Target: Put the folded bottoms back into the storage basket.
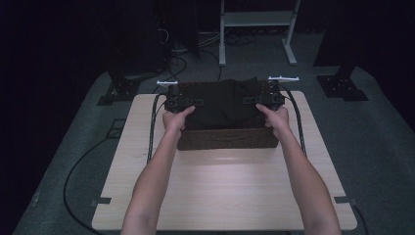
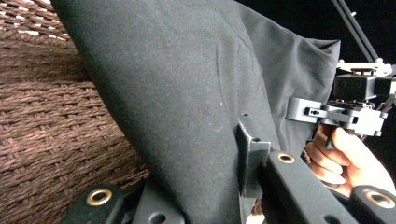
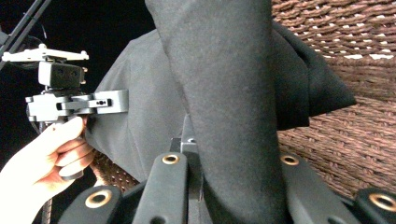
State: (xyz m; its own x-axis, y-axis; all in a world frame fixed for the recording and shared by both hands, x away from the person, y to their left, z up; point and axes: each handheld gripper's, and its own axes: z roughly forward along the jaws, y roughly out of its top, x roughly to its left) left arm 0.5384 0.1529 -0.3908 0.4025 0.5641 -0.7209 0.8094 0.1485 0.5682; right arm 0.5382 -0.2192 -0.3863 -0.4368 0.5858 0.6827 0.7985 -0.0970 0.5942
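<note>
A: Black cloth [image 1: 222, 105], bunched, sitting in and over the woven basket [image 1: 227, 138] at the far middle of the table [image 1: 220, 191]. Draped across the rim, not folded.

B: Grip on it?

A: Left gripper [image 1: 177, 102] clenched on a fold of the cloth [image 2: 187, 107], fabric pinched between the jaws and hanging over them. Right gripper [image 1: 266, 99] likewise clamped on a thick fold [image 3: 224, 93]. One at each end of the cloth.

B: Reason for the two-ended hold?

A: Probably to keep the fabric spread and taut between the hands, so as to lift it clear of the basket or lay it in evenly. Which of the two, impossible to say.

B: Basket contents?

A: Cloth only, as far as visible; floor of the basket hidden under it. Brown weave [image 2: 51, 126] showing beside the fabric, close behind the jaws.

B: Hands?

A: Left hand [image 1: 176, 119] and right hand [image 1: 275, 117] just short of the basket's near corners, forearms stretched across bare tabletop.
</note>
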